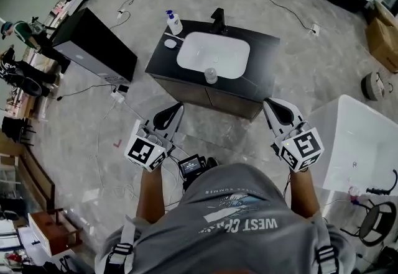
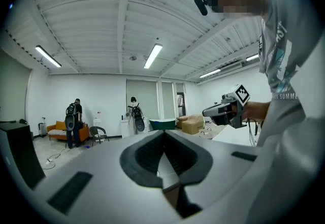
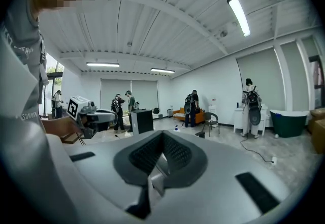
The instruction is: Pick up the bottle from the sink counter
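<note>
Head view: approach step, our left gripper [image 1: 174,111] and right gripper [image 1: 273,110] closed, empty. Next we open one for the small clear bottle [image 1: 211,75] at the black sink counter's [image 1: 264,58] near edge.

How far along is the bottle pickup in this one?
Done: nothing; the pump bottle and small clear bottle stand on the sink counter. In hand: nothing; the left gripper and right gripper are shut, empty, short of the counter. Left: approach, grasp, lift.

A small bottle [image 1: 211,75] sits at the sink's [image 1: 213,49] front edge; left hand-held gripper [image 1: 168,117] and right hand-held gripper [image 1: 278,111] hang before the counter [image 1: 264,49]
</note>
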Available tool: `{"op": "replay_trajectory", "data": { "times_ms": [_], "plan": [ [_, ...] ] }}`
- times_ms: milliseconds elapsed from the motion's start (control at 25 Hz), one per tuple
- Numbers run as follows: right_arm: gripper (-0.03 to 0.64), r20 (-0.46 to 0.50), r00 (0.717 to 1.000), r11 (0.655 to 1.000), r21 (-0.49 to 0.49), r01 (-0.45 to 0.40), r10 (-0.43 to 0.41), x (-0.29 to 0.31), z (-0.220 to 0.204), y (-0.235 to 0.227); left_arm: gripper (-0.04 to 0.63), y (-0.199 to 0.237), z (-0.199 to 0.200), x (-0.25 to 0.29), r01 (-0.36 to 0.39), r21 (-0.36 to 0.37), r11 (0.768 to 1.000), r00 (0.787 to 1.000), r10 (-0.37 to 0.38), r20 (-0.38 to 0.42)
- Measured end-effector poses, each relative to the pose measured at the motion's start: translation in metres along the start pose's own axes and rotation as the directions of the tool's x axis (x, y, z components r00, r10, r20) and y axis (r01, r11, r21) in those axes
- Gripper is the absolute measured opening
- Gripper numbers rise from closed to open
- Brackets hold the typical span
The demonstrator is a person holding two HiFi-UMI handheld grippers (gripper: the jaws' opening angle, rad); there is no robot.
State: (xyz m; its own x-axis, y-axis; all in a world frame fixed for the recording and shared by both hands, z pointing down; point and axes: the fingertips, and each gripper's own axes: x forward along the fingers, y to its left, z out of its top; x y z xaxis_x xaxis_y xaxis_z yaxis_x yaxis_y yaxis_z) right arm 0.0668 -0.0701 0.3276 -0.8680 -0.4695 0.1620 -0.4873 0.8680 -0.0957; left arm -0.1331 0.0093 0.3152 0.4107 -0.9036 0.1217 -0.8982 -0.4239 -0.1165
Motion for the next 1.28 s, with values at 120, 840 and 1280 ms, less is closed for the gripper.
{"op": "replay_trajectory", "data": {
  "times_ms": [120,840,1280],
  "plan": [
    [-0.003,-0.012,0.999,0.999,-0.006,0.035,-0.036,0.02,0.002,0.005,0.005,0.023,-0.005,0.0,0.035,-0.005,0.999,0.999,-0.035,0.018],
    [-0.003,-0.057,0.998,1.0,-0.023,0.012,-0.014,0.114,0.02,-0.002,0.005,0.102,-0.041,0.03,0.056,-0.075,0.996,0.998,-0.055,0.011],
    [-0.003,-0.058,0.979,0.98,-0.028,-0.196,0.194,0.167,0.024,-0.064,0.004,0.106,-0.067,0.083,-0.115,-0.136,0.984,0.992,0.107,-0.069]
  ]
}}
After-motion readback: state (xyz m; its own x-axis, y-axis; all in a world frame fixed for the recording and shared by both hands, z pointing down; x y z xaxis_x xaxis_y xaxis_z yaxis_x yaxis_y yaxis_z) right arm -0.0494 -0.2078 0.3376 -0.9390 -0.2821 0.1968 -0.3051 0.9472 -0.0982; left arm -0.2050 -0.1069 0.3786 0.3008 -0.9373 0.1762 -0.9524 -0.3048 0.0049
